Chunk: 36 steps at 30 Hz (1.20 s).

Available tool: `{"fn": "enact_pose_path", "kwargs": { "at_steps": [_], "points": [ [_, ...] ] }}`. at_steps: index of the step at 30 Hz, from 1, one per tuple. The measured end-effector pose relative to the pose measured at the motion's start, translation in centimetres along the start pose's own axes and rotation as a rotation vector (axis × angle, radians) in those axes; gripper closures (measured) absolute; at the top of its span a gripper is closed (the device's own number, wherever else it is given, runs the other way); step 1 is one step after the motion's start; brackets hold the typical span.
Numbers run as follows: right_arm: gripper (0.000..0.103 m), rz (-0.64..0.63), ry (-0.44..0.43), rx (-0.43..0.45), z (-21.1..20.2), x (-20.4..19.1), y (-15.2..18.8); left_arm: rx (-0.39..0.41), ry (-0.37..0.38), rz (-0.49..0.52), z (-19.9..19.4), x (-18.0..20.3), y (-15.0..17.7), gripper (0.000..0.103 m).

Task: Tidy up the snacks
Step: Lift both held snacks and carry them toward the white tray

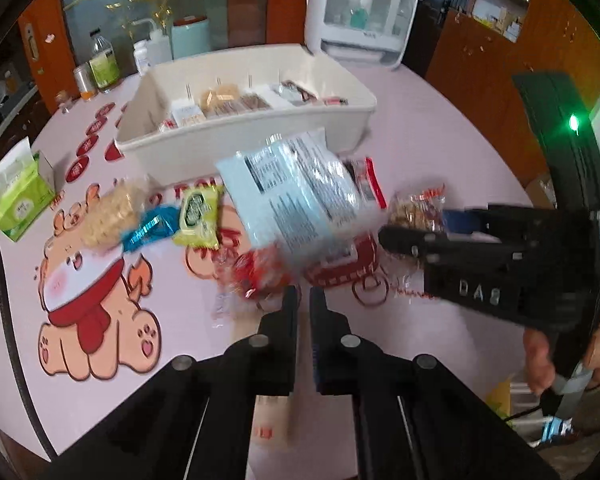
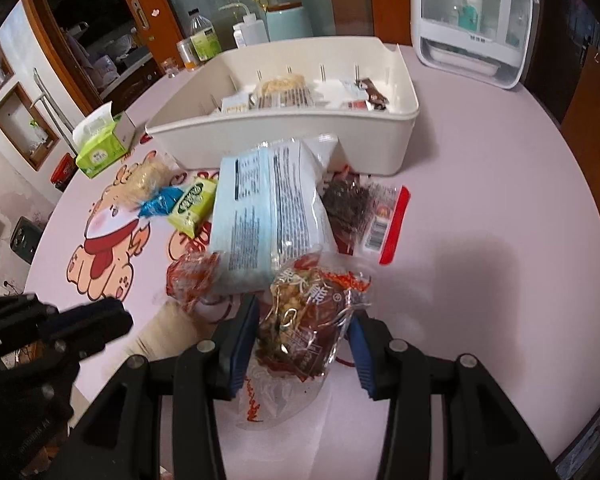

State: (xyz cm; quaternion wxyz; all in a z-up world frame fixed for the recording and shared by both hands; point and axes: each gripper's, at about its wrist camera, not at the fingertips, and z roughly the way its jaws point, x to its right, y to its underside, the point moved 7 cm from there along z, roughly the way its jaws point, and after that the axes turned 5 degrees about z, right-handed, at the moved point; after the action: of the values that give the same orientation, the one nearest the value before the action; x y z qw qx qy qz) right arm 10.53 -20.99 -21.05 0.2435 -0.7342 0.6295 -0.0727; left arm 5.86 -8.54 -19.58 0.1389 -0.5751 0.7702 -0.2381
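Observation:
A cream divided bin [image 1: 342, 119] [image 2: 396, 148] holding several snacks stands at the back of the pink table. In front of it lie loose snacks: a large pale blue packet [image 1: 288, 196] [image 2: 260, 216], a green packet [image 1: 198, 216] [image 2: 192, 204], a blue wrapper [image 1: 150, 229], a red clear packet [image 1: 256, 272] [image 2: 190, 278], and a dark red-edged bag [image 2: 364, 212]. My right gripper [image 2: 304, 344] [image 1: 384, 236] stands open around a clear nut-mix packet [image 2: 306, 320] [image 1: 418, 208]. My left gripper [image 1: 304, 300] [image 2: 124, 320] is nearly shut and empty, just short of the red packet.
A green tissue box [image 1: 20, 196] [image 2: 100, 148] sits at the table's left. Bottles and jars [image 1: 104, 64] stand behind the bin. A white cabinet appliance [image 1: 360, 12] [image 2: 476, 20] is at the back right. Wooden cupboards surround the table.

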Motion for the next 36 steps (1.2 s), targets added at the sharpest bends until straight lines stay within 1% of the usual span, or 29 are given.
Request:
{"fn": "enact_pose_path", "kwargs": {
  "at_steps": [1, 4, 6, 7, 8, 9, 10, 11, 13, 15, 19, 22, 25, 28, 30, 31, 34, 36],
  "points": [
    [0.059, -0.002, 0.004, 0.005, -0.1, 0.0, -0.2, 0.009, -0.005, -0.004, -0.1, -0.2, -0.5, 0.099],
    [0.059, 0.003, 0.008, 0.008, -0.2, 0.2, -0.3, 0.002, -0.004, -0.023, 0.2, -0.7, -0.6, 0.099],
    [0.059, 0.009, 0.011, 0.006, -0.2, 0.5, -0.2, -0.03, 0.005, -0.043, 0.8, -1.2, -0.2, 0.099],
    [0.059, 0.01, 0.011, 0.007, -0.2, 0.6, -0.1, -0.041, 0.017, -0.049, 1.1, -1.2, 0.0, 0.097],
    [0.059, 0.013, 0.012, 0.006, -0.2, 0.7, 0.0, -0.061, 0.035, -0.063, 1.4, -1.4, 0.4, 0.089],
    [0.059, 0.015, 0.013, 0.004, -0.1, 0.9, 0.1, -0.069, 0.037, -0.071, 1.7, -1.5, 0.8, 0.081],
    [0.059, 0.017, 0.013, 0.001, 0.0, 0.9, 0.2, -0.082, 0.046, -0.085, 2.1, -1.6, 1.3, 0.062],
    [0.059, 0.018, 0.013, -0.005, 0.1, 1.0, 0.3, -0.092, 0.052, -0.093, 2.4, -1.8, 1.7, 0.045],
    [0.059, 0.021, 0.014, -0.014, 0.4, 1.1, 0.5, -0.124, 0.058, -0.093, 3.3, -1.9, 2.9, 0.03],
    [0.059, 0.024, 0.014, -0.023, 0.7, 1.2, 0.7, -0.156, 0.041, -0.081, 4.1, -2.0, 3.9, 0.03],
    [0.059, 0.026, 0.013, -0.032, 1.0, 1.0, 0.9, -0.252, 0.054, -0.073, 5.9, -2.3, 6.4, 0.03],
    [0.059, 0.025, 0.01, -0.034, 1.1, 0.7, 1.0, -0.292, 0.049, -0.083, 6.7, -2.8, 7.6, 0.03],
    [0.059, 0.021, 0.01, -0.038, 1.2, 0.5, 1.1, -0.313, 0.051, -0.08, 7.1, -2.9, 8.3, 0.03],
    [0.059, 0.02, 0.011, -0.039, 1.3, 0.4, 1.1, -0.309, 0.046, -0.045, 7.0, -2.6, 8.4, 0.03],
    [0.059, 0.019, 0.01, -0.038, 1.3, 0.2, 1.1, -0.309, 0.028, -0.023, 7.0, -2.3, 8.5, 0.035],
    [0.059, 0.019, 0.01, -0.037, 1.3, 0.1, 1.1, -0.304, 0.008, 0.002, 6.9, -2.1, 8.5, 0.046],
    [0.059, 0.016, 0.009, -0.035, 1.3, -0.2, 1.1, -0.303, 0.02, -0.001, 6.7, -1.9, 8.7, 0.048],
    [0.059, 0.014, 0.009, -0.034, 1.3, -0.4, 1.1, -0.296, 0.01, -0.007, 6.4, -2.2, 8.7, 0.048]
  ]
}}
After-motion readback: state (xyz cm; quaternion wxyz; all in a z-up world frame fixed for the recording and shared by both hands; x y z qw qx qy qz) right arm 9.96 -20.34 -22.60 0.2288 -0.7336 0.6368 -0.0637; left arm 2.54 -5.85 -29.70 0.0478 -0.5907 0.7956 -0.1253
